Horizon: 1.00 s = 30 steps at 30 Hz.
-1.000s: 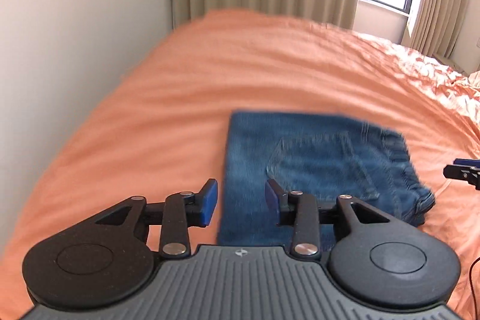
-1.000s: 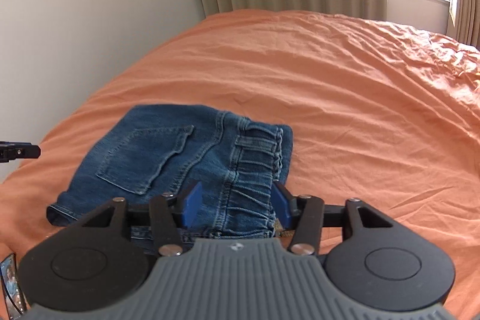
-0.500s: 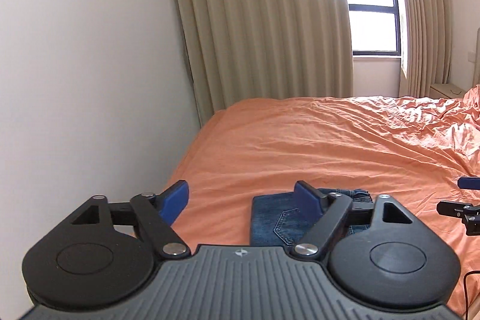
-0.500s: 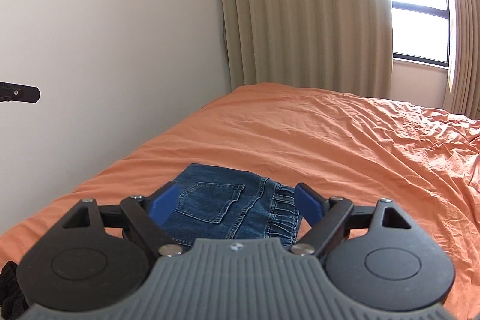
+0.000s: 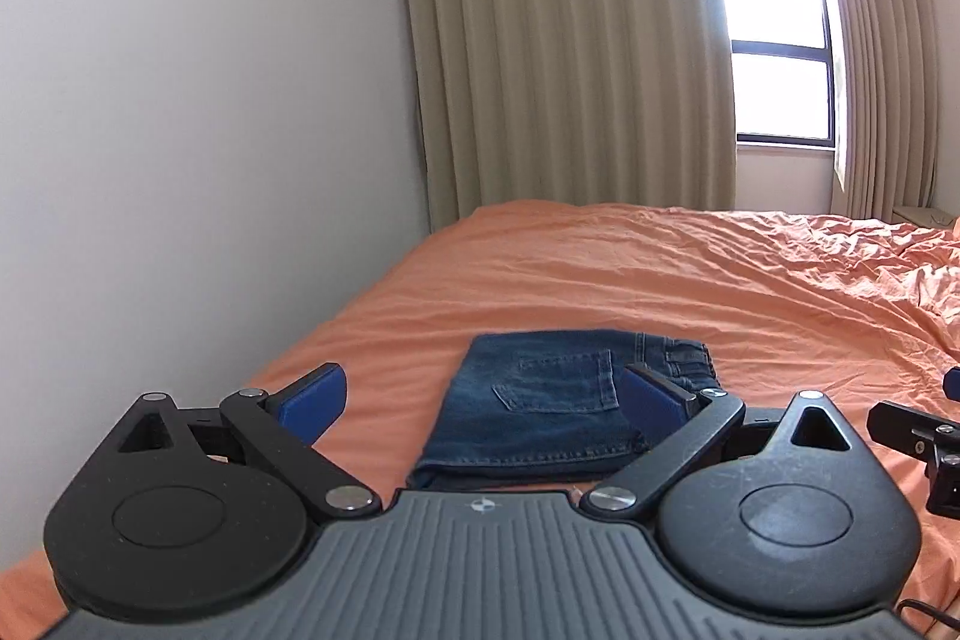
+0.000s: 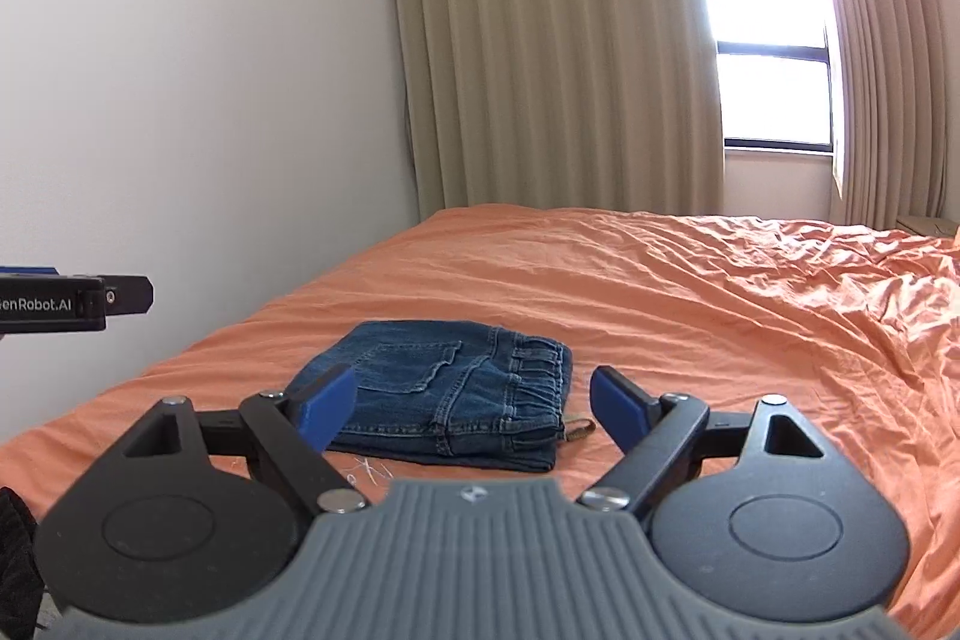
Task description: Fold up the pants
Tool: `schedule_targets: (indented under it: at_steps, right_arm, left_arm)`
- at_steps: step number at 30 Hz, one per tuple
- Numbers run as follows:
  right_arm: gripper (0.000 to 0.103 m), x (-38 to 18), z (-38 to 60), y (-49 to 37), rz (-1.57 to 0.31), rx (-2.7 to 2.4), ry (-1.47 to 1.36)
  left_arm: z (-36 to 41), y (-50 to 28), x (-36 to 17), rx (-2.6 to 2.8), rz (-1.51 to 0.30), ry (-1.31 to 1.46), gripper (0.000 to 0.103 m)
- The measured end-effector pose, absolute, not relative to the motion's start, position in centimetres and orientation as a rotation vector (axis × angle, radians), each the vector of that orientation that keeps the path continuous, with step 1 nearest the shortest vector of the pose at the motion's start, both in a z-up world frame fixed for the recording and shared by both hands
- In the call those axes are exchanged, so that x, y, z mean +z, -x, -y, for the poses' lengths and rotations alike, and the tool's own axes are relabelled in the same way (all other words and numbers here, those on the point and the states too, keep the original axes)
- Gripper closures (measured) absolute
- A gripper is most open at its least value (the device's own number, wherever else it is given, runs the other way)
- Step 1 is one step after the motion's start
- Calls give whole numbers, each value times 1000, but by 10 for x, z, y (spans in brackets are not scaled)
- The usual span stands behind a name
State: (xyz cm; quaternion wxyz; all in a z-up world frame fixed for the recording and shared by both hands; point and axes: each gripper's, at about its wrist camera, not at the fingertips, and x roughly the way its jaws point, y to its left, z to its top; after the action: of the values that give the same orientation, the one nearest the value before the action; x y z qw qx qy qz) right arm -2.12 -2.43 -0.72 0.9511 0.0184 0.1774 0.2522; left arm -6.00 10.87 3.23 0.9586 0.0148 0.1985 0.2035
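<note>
The blue denim pants (image 5: 552,400) lie folded into a compact rectangle on the orange bed (image 5: 690,280), back pocket up. They also show in the right wrist view (image 6: 456,388), with the elastic waistband to the right. My left gripper (image 5: 483,397) is open and empty, held back from and above the pants. My right gripper (image 6: 474,406) is open and empty, likewise drawn back. Part of the right gripper (image 5: 912,430) shows at the left view's right edge; the left gripper's body (image 6: 66,301) shows at the right view's left edge.
A white wall (image 5: 180,130) runs along the bed's left side. Beige curtains (image 5: 570,40) and a bright window (image 5: 780,94) stand behind the bed. The sheet is wrinkled at the right (image 6: 840,292). A small tan tag (image 6: 577,429) and loose threads lie beside the pants.
Both grippers have opened wide, lifted and pulled back from the folded pants; the views now look level across the bed. The pants stay folded in place.
</note>
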Motion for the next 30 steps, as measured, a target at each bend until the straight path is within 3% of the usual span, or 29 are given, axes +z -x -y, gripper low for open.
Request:
schedule_targets:
  at_steps: [16, 30]
  right_arm:
    - [22, -79, -15, -47, -498, 469, 10]
    - [22, -86, -16, -49, -509, 470, 22]
  left_arm:
    - [-121, 21, -52, 427, -643, 71, 0]
    - [-125, 15, -61, 369, -688, 91, 0]
